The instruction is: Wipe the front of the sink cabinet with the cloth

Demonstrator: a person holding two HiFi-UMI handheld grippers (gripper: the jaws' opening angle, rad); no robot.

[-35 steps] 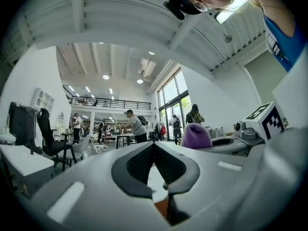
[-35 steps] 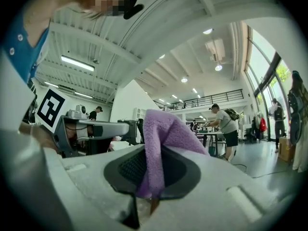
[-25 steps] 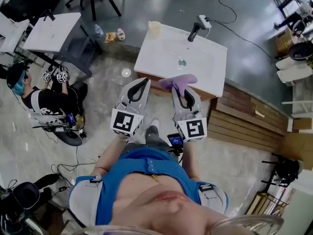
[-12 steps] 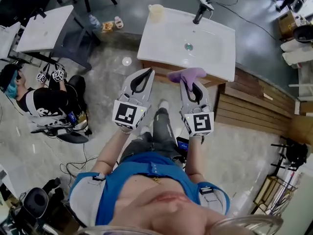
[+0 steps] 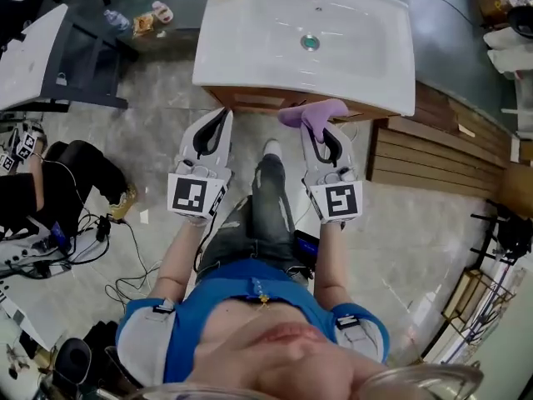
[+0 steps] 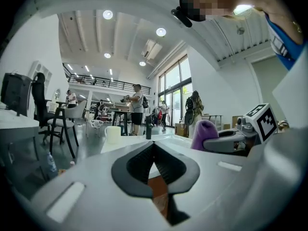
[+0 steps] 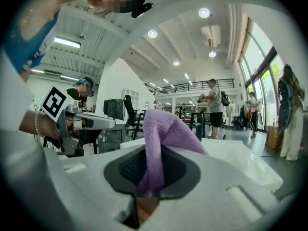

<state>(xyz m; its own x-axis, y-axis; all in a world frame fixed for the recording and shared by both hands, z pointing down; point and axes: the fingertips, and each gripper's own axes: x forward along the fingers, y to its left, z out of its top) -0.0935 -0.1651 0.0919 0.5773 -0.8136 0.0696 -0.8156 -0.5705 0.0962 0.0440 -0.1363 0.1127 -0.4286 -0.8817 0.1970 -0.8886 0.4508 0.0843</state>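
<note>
Bright, even light fills the room — round ceiling lamps (image 6: 108, 14) glow overhead and tall windows (image 6: 175, 88) blaze at the side. The white sink top (image 5: 250, 23) shines, barely shadowed. Both gripper views bulge fisheye-round with black corners — the cloth (image 7: 161, 143) reads sharp, the rims smeared.

My left gripper (image 5: 221, 115) and right gripper (image 5: 321, 137) are white with black-lined jaws and marker cubes (image 5: 193, 198); I wear a blue top (image 5: 241, 294) and grey trousers (image 5: 265, 215).
</note>
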